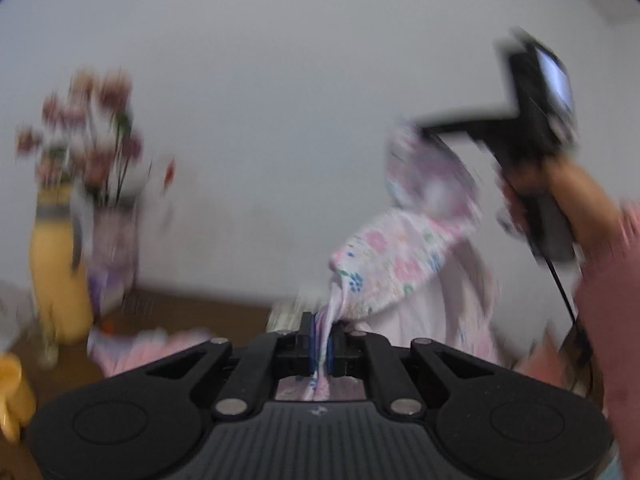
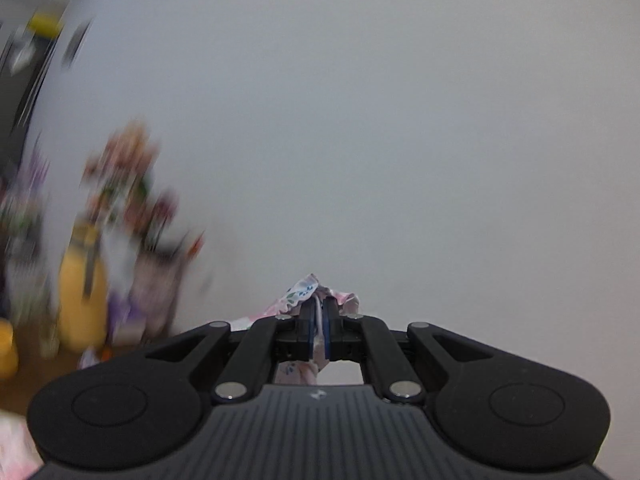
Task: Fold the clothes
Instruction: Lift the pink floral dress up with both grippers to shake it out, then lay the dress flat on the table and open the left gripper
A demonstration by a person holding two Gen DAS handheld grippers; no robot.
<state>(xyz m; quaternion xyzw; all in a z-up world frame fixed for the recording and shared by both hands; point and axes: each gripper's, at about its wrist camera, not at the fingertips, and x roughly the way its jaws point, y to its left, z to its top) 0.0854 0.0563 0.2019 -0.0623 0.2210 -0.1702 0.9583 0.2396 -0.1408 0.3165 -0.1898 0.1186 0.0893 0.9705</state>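
Observation:
A pale pink garment with a flower print [image 1: 396,252] hangs in the air between my two grippers. My left gripper [image 1: 321,346] is shut on one bunched edge of it, cloth pinched between the blue pads. In the left wrist view the right gripper [image 1: 420,130] is up at the right in a person's hand [image 1: 572,196], with the cloth's other end at its tip. In its own view the right gripper [image 2: 319,330] is shut on a crumpled corner of the garment [image 2: 304,292]. Both views are motion-blurred.
A yellow bottle [image 1: 60,264] and a vase of pink flowers [image 1: 108,200] stand at the left on a brown table [image 1: 192,312], against a plain white wall. More pink cloth [image 1: 140,348] lies on the table. A pink sleeve [image 1: 616,320] fills the right edge.

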